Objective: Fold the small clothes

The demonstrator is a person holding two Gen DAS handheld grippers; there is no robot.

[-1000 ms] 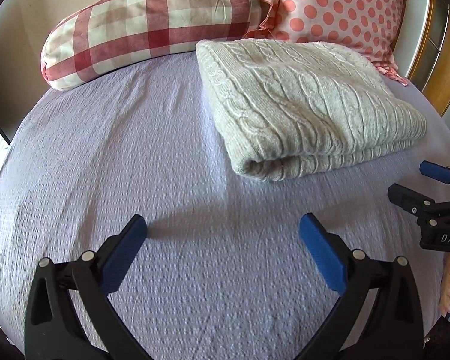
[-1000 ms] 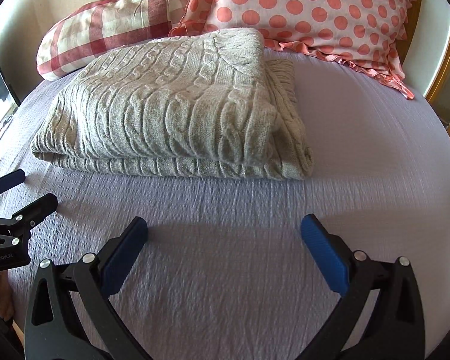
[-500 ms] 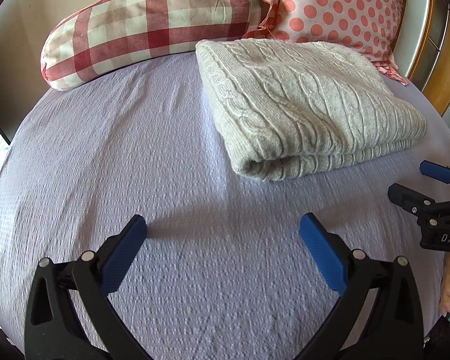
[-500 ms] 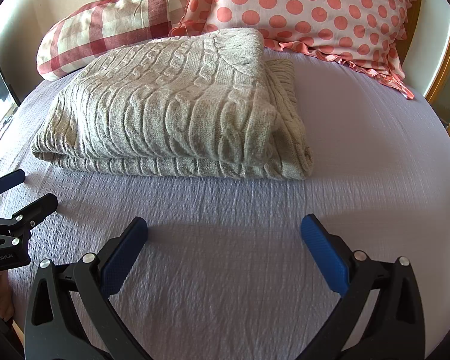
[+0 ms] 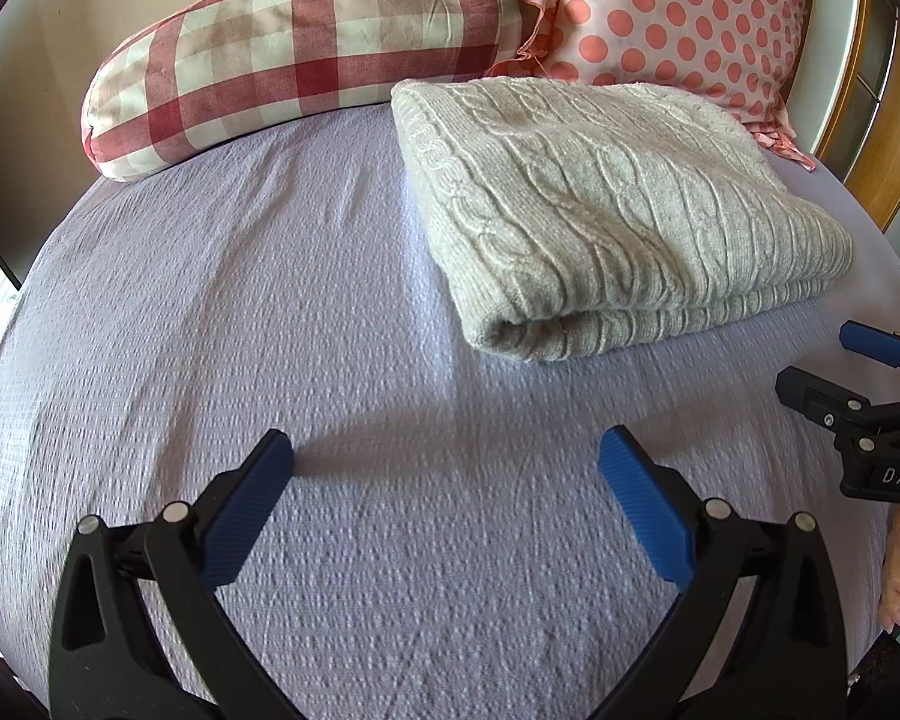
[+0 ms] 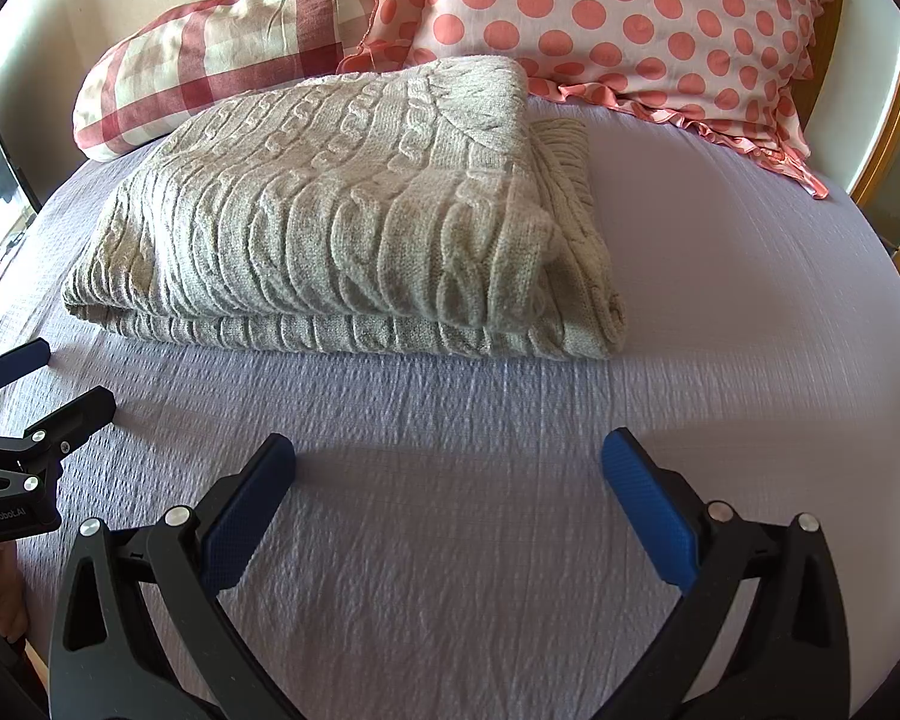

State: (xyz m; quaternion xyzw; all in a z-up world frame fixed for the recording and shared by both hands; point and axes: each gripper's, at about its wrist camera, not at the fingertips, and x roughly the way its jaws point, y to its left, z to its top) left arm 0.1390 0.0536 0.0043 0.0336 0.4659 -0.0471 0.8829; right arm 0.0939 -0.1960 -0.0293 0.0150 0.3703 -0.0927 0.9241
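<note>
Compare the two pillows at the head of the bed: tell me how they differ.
The plaid pillow has red and cream checks; the polka-dot pillow has coral dots on pale pink. The plaid pillow has plain edges; the polka-dot pillow has a ruffled trim. The plaid pillow looks rounded like a bolster; the polka-dot pillow looks flatter and broader. Both lie behind the folded sweater.

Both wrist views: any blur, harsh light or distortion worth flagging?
Left wrist view: lilac textured bedspread smeared by slight motion blur, fisheye bends the bed edges. Right wrist view: sunlight is strong, grey cable-knit folded sweater stays sharp, open right gripper casts a soft shadow ahead of its fingers.
</note>
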